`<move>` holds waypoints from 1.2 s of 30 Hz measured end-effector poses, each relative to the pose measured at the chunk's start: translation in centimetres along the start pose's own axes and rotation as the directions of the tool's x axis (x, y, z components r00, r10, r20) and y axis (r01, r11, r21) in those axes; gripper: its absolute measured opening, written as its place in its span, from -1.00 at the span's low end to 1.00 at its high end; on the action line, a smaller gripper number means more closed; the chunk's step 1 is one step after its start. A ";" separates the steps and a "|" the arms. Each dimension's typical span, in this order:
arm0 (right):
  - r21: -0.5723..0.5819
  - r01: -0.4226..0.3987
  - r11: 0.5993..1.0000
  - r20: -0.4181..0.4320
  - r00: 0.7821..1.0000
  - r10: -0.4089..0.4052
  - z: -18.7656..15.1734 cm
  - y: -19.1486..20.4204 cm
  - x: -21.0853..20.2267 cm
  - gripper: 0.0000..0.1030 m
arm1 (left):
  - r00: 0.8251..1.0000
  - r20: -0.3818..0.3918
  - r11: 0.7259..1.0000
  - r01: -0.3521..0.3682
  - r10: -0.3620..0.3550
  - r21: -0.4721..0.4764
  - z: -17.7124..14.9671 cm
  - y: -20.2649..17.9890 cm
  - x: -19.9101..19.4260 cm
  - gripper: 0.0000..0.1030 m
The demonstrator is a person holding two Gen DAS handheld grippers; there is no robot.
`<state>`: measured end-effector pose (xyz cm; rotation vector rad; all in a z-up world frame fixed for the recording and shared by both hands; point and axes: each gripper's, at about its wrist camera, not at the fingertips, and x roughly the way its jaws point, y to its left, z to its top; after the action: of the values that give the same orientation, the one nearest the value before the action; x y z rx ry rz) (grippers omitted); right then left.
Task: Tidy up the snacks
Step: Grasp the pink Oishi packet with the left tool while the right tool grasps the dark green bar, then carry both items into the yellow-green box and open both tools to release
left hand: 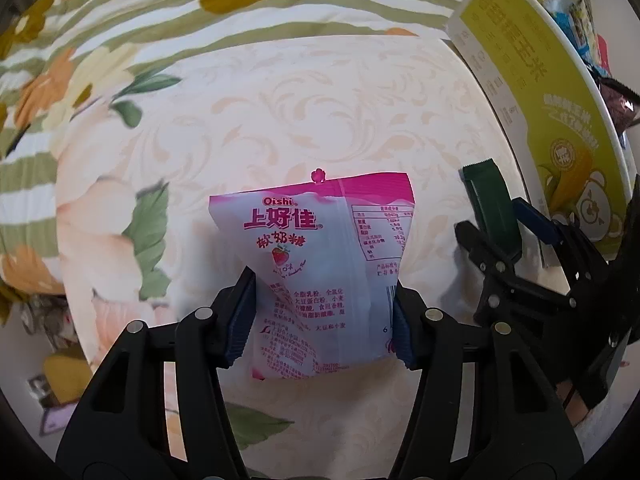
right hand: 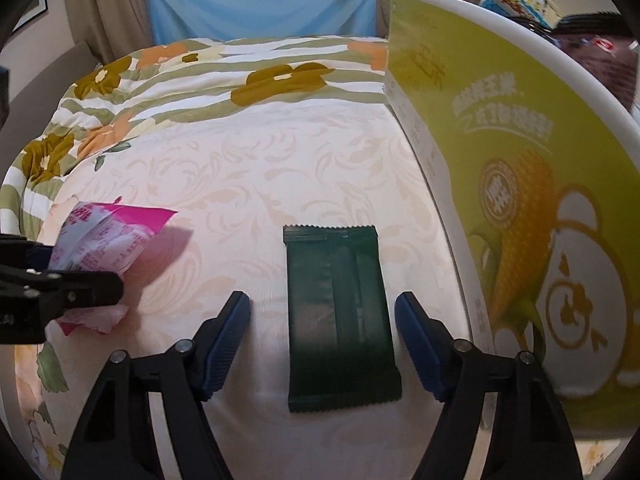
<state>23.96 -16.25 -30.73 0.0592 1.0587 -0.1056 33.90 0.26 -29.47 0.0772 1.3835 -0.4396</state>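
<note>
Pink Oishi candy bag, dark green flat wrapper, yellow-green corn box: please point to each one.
Pink Oishi candy bag (left hand: 316, 240): left wrist view, front print.
Dark green flat wrapper (right hand: 340, 312): right wrist view, middle.
Yellow-green corn box (right hand: 500, 160): right wrist view, printed side.

Soft, even daylight, faint shadows, strong fisheye bending and dark corners.

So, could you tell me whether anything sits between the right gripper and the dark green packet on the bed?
Nothing visible does. The right gripper is open with its fingers on either side of the dark green packet, which lies flat on the bedsheet. The green box stands off to the right, clear of the packet.
</note>
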 end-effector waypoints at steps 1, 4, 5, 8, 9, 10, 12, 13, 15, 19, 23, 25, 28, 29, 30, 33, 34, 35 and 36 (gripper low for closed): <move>-0.003 -0.002 1.000 -0.003 1.000 0.002 0.1 0.0 0.0 0.33 | 1.000 0.002 1.000 0.002 -0.002 -0.011 -0.2 0.3 -0.1 0.03; -0.013 -0.014 1.000 -0.011 1.000 0.014 0.3 0.0 0.1 0.21 | 1.000 0.010 0.999 0.009 -0.009 -0.051 -0.9 1.3 -0.6 0.02; -0.018 -0.018 1.000 -0.012 1.000 0.018 0.3 0.0 0.1 0.14 | 1.000 0.013 0.998 0.010 -0.010 -0.059 -1.0 1.4 -0.7 0.02; -0.036 -0.034 0.999 -0.015 0.999 0.033 0.4 0.5 0.1 -0.11 | 1.000 0.022 0.996 0.016 -0.014 -0.091 -1.6 2.4 -1.0 0.02; -0.041 -0.038 0.998 -0.015 0.999 0.037 0.4 0.7 0.0 -0.17 | 1.000 0.026 0.995 0.017 -0.014 -0.102 -1.8 2.7 -1.2 0.02; -0.049 -0.045 0.998 -0.014 0.999 0.044 0.4 1.0 0.0 -0.20 | 1.000 0.028 0.994 0.017 -0.014 -0.110 -2.0 3.0 -1.2 0.02; -0.063 -0.056 0.996 -0.013 0.998 0.056 0.3 1.6 0.0 -0.20 | 0.999 0.035 0.992 0.019 -0.015 -0.128 -2.4 3.5 -1.6 0.01; -0.067 -0.063 0.996 -0.013 0.998 0.062 0.3 1.9 -0.1 -0.21 | 0.999 0.039 0.991 0.021 -0.016 -0.133 -2.5 3.6 -1.7 0.01; -0.065 -0.089 0.994 -0.014 0.996 0.088 0.3 2.5 -0.3 -0.21 | 0.999 0.048 0.989 0.026 -0.019 -0.146 -2.8 4.0 -2.3 0.00; -0.067 -0.120 0.991 0.009 0.993 0.121 0.8 3.5 -1.5 -0.21 | 0.996 0.090 0.988 0.033 -0.020 -0.150 -2.9 4.2 -4.1 -0.01; -0.057 -0.148 0.987 0.046 0.987 0.151 1.9 3.9 -4.0 -0.21 | 0.987 0.155 0.990 0.058 -0.038 -0.128 -2.4 3.4 -7.2 -0.01; -0.044 -0.161 0.986 0.077 0.984 0.164 2.4 3.9 -5.7 -0.21 | 0.981 0.186 0.992 0.069 -0.048 -0.110 -2.1 2.7 -8.7 -0.01; -0.028 -0.157 0.987 0.128 0.979 0.160 3.1 3.5 -8.7 -0.21 | 0.970 0.232 0.994 0.093 -0.075 -0.065 -1.4 1.1 -11.1 -0.01; -0.020 -0.157 0.987 0.144 0.977 0.158 3.3 3.1 -9.8 -0.21 | 0.965 0.247 0.994 0.102 -0.088 -0.047 -1.2 0.4 -11.9 -0.01; -0.010 -0.156 0.988 0.160 0.975 0.156 3.4 2.7 -11.0 -0.21 | 0.960 0.261 0.993 0.111 -0.099 -0.029 -0.9 -0.3 -12.7 -0.01; 0.031 -0.157 0.987 0.203 0.968 0.147 3.8 0.9 -14.0 -0.21 | 0.944 0.304 0.991 0.132 -0.130 0.015 0.0 -2.8 -14.9 -0.01; 0.046 -0.151 0.987 0.221 0.966 0.137 3.8 0.1 -15.0 -0.21 | 0.938 0.315 0.990 0.140 -0.142 0.030 0.3 -3.7 -15.5 -0.01; 0.057 -0.148 0.987 0.233 0.964 0.131 3.9 -0.6 -15.8 -0.21 | 0.931 0.330 0.988 0.148 -0.156 0.050 0.6 -5.0 -16.2 -0.01; 0.070 -0.142 0.987 0.246 0.962 0.121 3.9 -1.5 -16.6 -0.21 | 0.925 0.342 0.986 0.153 -0.166 0.067 0.9 -6.2 -16.7 -0.01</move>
<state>19.15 -17.16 -14.37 0.1907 0.8040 -0.0367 30.58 -1.38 -11.99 -0.0799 1.0356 -0.5869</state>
